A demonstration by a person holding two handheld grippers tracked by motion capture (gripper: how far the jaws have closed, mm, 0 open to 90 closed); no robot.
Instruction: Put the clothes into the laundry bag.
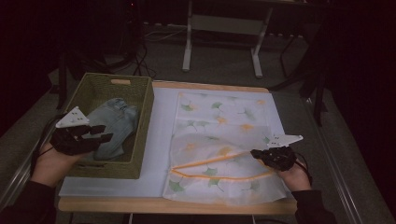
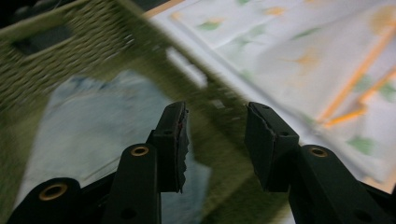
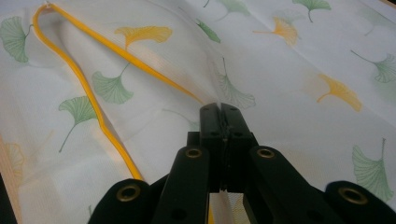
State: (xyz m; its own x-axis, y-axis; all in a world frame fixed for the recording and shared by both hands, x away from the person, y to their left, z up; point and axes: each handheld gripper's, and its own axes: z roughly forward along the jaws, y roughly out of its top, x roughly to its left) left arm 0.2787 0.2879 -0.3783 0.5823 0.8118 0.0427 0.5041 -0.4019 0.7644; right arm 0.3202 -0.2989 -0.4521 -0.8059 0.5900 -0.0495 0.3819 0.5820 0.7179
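Note:
A white mesh bag [image 1: 219,119] printed with green and orange leaves lies flat on the table, its orange-trimmed opening [image 1: 210,161] gaping near the front. My right gripper [image 1: 255,153] is shut on the bag's trimmed edge at the right end of the opening; in the right gripper view the jaws [image 3: 220,109] meet on the fabric [image 3: 280,70] where the yellow trim [image 3: 84,84] runs in. A green woven basket [image 1: 145,121] at the left holds folded light-blue jeans [image 1: 114,121]. My left gripper [image 1: 100,134] hovers open over the jeans [image 2: 93,121], nothing between its jaws [image 2: 217,135].
The basket [image 2: 70,60] and the bag [image 2: 299,46] rest on a white mat [image 1: 159,140] over a wooden table [image 1: 140,204]. Beyond the table is dark floor with white desk legs [image 1: 187,42] and cables.

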